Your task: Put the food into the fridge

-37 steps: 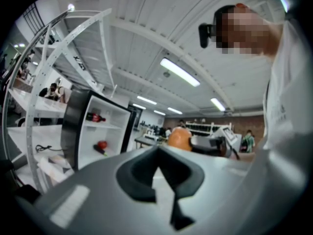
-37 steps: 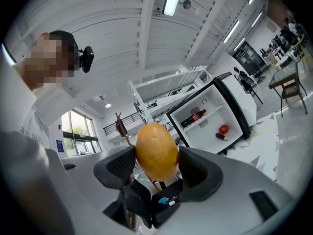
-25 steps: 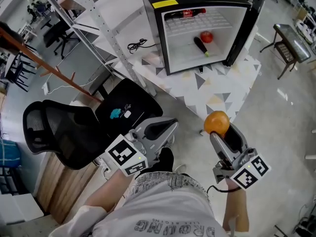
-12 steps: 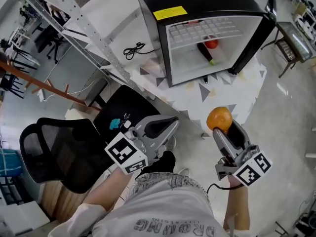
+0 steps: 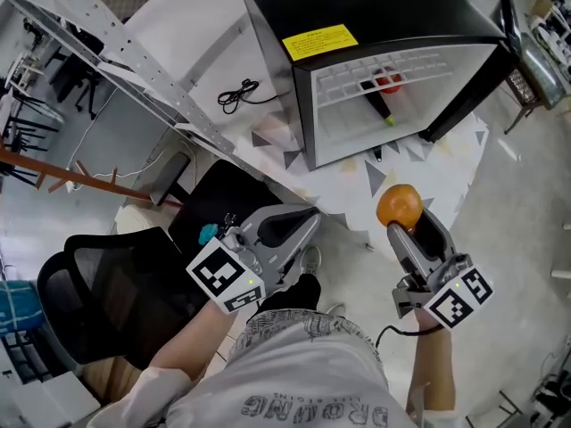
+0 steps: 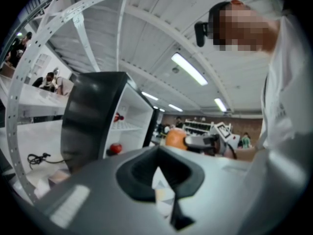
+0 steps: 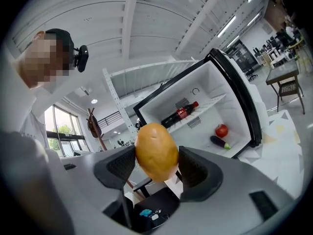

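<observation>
Facing the open fridge [image 5: 393, 7], left hand-held gripper [image 5: 299, 221] with jaws together on nothing, right hand-held gripper [image 5: 401, 219] clamped on a potato [image 5: 398, 207] well short of it, we judge the task partway: cola bottle [image 7: 180, 114], eggplant [image 5: 379, 105] and tomato [image 5: 389, 82] already inside.

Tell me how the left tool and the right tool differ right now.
The left tool has its jaws together on nothing; the right tool clamps an orange food item between its jaws. The left tool is over the black chair; the right tool is over the floor, pointing towards the open fridge. Both carry a marker cube.
</observation>
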### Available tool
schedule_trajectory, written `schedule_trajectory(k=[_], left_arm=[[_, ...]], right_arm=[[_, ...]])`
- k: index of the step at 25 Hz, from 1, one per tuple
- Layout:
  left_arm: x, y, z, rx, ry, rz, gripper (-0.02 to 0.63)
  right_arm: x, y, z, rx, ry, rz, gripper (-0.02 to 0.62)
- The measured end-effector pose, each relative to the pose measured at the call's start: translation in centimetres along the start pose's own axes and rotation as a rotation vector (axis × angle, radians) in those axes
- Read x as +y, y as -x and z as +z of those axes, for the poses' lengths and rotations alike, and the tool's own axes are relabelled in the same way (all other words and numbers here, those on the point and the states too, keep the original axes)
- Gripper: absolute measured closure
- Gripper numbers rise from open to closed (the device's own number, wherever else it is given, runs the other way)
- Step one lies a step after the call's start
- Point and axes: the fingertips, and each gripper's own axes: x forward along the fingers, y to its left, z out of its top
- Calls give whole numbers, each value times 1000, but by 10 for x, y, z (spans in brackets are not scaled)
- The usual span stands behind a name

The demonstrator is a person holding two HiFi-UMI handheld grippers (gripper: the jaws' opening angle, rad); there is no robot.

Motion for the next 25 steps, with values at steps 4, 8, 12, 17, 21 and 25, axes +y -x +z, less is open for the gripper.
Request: schedule_trajectory(k=[4,8,12,17,21,25], left_arm=[[19,-4,2,6,4,-12,600],[38,-9,1,20,-4,-16,600],[51,-12,0,34,-6,-31,600],[64,-17,3,45,-19,-42,600],[68,-22,6,50,-35,-48,600],[71,-25,7,55,-45,-33,600]], right_arm=[[-7,-19,2,8,-5,-19,321],[-14,-39,3,19,-4,-39,321],[-21,-56,3,22,1,-54,321],[-36,-77,-1,35,10,-73,321],[-56,-92,-5,47,13,-85,321],[-72,-104,-8,56,7,-85,321]])
